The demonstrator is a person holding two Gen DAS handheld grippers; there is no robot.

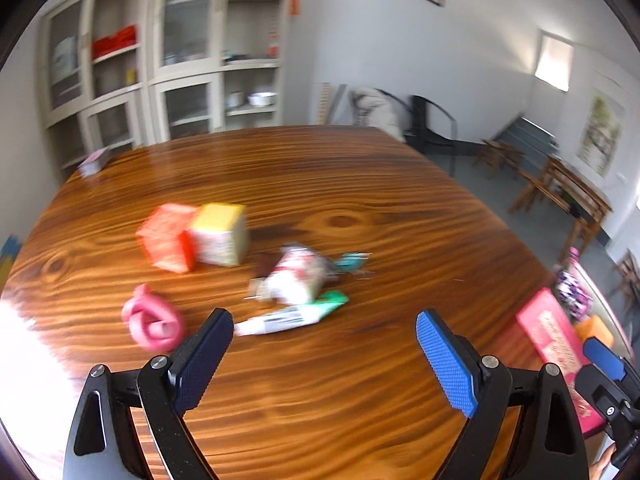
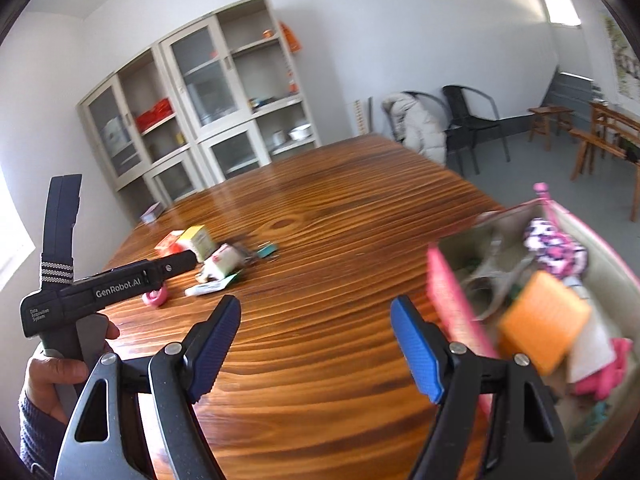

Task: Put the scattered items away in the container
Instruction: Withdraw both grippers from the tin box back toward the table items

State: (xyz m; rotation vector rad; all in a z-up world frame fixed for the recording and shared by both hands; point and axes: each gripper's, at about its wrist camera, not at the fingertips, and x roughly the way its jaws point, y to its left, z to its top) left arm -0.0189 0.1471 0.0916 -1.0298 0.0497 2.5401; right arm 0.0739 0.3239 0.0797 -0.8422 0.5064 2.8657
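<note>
Scattered items lie on the wooden table (image 1: 360, 380): an orange box (image 1: 168, 238) touching a yellow-topped box (image 1: 220, 234), a pink tape roll (image 1: 154, 322), a clear snack packet (image 1: 294, 278), a white and green tube (image 1: 290, 316) and a teal clip (image 1: 350, 262). My left gripper (image 1: 324, 356) is open and empty, just short of the tube. The pink container (image 2: 444, 300) stands at the right, holding an orange sponge (image 2: 542, 322) and other items. My right gripper (image 2: 316, 344) is open and empty, left of the container. The left gripper's body (image 2: 120, 284) shows at left.
A small pink box (image 1: 96, 160) sits at the table's far left corner. Cabinets (image 1: 168, 52) line the back wall. Black chairs (image 2: 472, 120) and wooden benches (image 2: 596, 136) stand beyond the table on the right.
</note>
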